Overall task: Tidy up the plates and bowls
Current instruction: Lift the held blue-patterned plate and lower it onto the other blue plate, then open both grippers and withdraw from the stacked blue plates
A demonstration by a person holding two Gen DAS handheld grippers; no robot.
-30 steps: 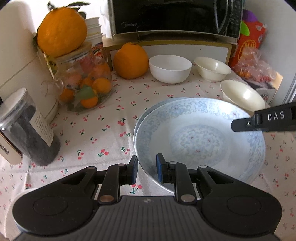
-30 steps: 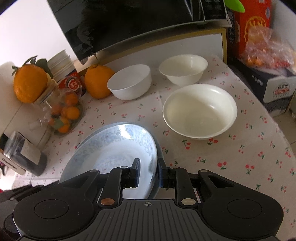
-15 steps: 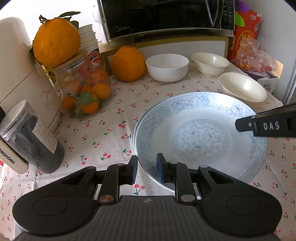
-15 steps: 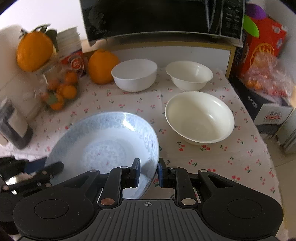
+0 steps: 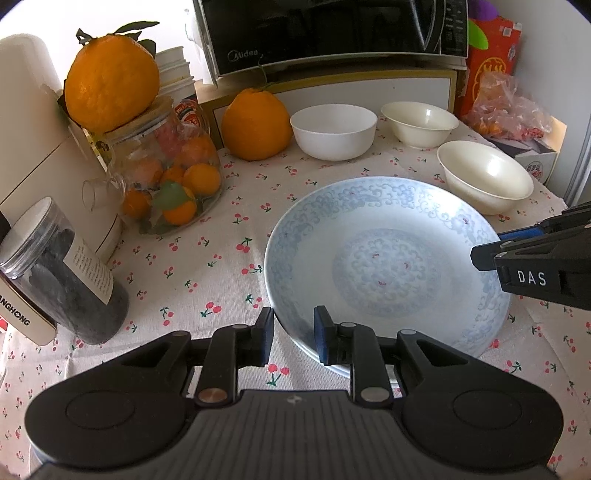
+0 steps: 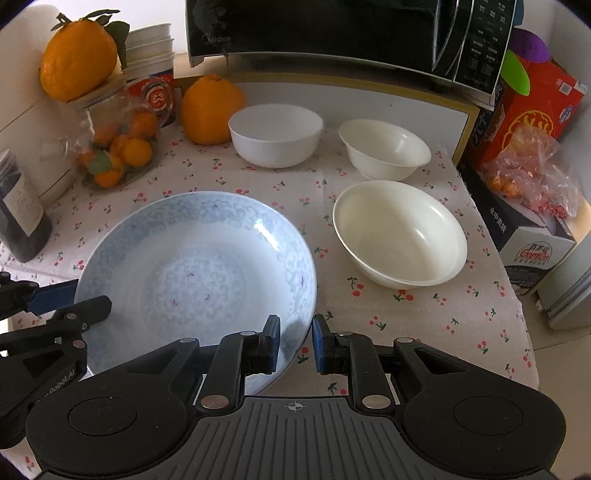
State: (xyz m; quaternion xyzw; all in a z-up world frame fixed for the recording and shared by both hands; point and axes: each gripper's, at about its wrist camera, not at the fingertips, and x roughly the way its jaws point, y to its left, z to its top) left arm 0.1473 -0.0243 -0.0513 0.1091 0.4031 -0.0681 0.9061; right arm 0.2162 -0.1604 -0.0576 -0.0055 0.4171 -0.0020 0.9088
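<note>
A blue-patterned plate [image 5: 388, 266] [image 6: 195, 273] lies level on a second plate, of which only a sliver of rim [image 5: 341, 371] shows near my left fingers. My left gripper [image 5: 293, 334] straddles the near-left rim; its jaws are opening and a small gap shows beside the rim. My right gripper [image 6: 296, 345] is shut on the plate's right rim, and its fingers [image 5: 491, 254] reach in from the right in the left wrist view. Behind stand a white bowl [image 6: 275, 133], a small cream bowl [image 6: 384, 147] and a larger cream bowl [image 6: 399, 232].
A glass jar of small oranges [image 5: 166, 177], a big orange [image 5: 255, 125] and a dark jar [image 5: 62, 273] crowd the left. A microwave [image 5: 332, 29] sits at the back. Cartons and a bag [image 6: 532, 177] stand past the table's right edge [image 6: 517, 295].
The top plate has gone from tilted and offset to level, lined up over the lower plate. The right gripper has rolled level with it. The left jaws have widened slightly.
</note>
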